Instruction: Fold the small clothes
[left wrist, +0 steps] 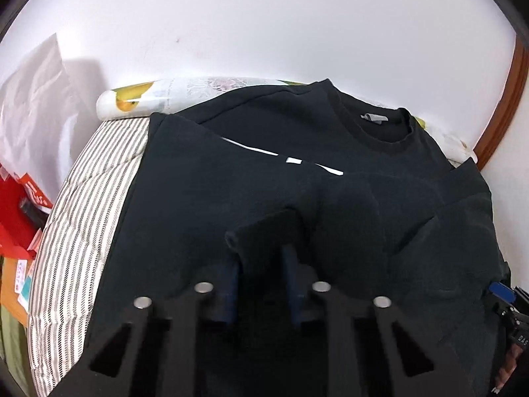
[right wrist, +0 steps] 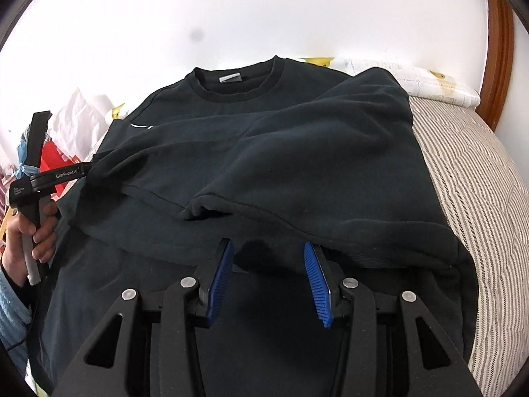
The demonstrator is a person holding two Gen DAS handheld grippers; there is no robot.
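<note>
Between the left claw (left wrist: 261, 251) pads, sweatshirt (right wrist: 264, 152) cuff hides their tips.

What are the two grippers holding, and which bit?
The left gripper pinches the black sweatshirt by the cuff end of a sleeve folded across its front. The right gripper is open and holds nothing.

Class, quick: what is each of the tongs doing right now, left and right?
Left tongs: shut on the sleeve of the sweatshirt.
Right tongs: open, holding nothing.
</note>
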